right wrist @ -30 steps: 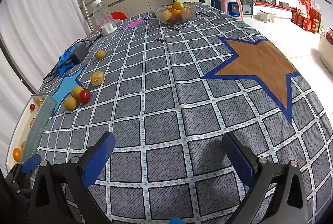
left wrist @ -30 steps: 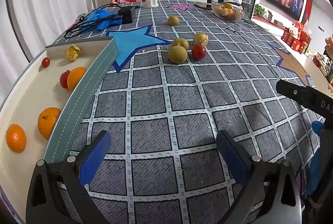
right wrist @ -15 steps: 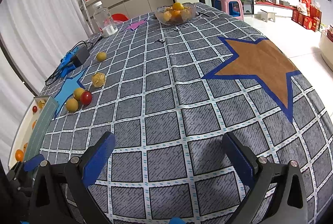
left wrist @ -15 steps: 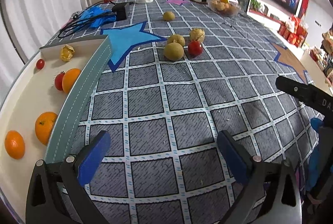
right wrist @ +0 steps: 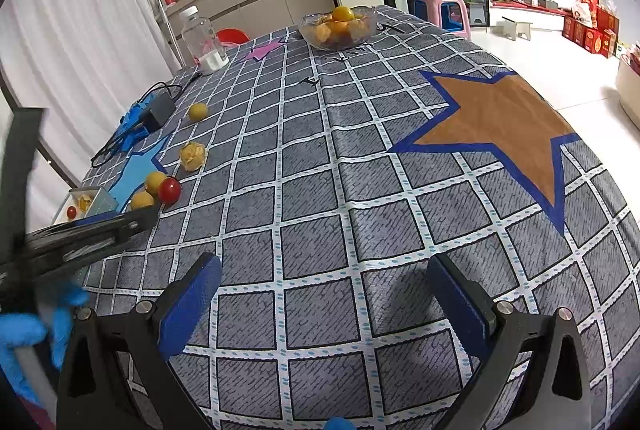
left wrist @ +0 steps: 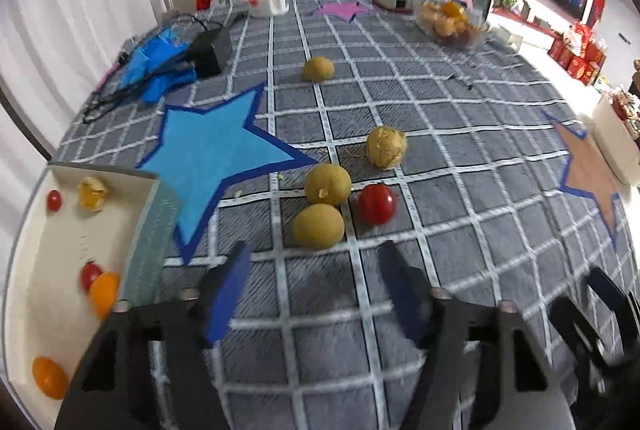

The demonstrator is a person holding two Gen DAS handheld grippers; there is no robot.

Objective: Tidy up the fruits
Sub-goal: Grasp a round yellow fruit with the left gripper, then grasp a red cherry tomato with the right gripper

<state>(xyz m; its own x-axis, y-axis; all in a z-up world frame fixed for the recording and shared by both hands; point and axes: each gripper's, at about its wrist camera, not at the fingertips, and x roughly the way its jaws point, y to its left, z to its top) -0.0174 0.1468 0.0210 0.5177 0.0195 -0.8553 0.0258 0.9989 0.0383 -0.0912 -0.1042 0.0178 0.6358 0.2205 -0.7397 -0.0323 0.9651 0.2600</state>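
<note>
Left gripper [left wrist: 316,290] nearing fruit cluster
Jaws just narrowing, half-open, empty; nearest longan [left wrist: 318,226] at 12 o'clock, just ahead. Right gripper [right wrist: 324,294] wide, empty, farther.

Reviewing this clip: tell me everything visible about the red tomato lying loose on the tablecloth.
The red tomato is small, round and glossy, with a highlight on its smooth skin; no stem shows. It lies loose on a grey square of the checked tablecloth, just right of two yellow-green fruits in the left wrist view; whether it touches them is unclear. A husked fruit sits apart behind it. The left gripper, whose jaws have just been closing with nothing between them, is short of it.
</note>
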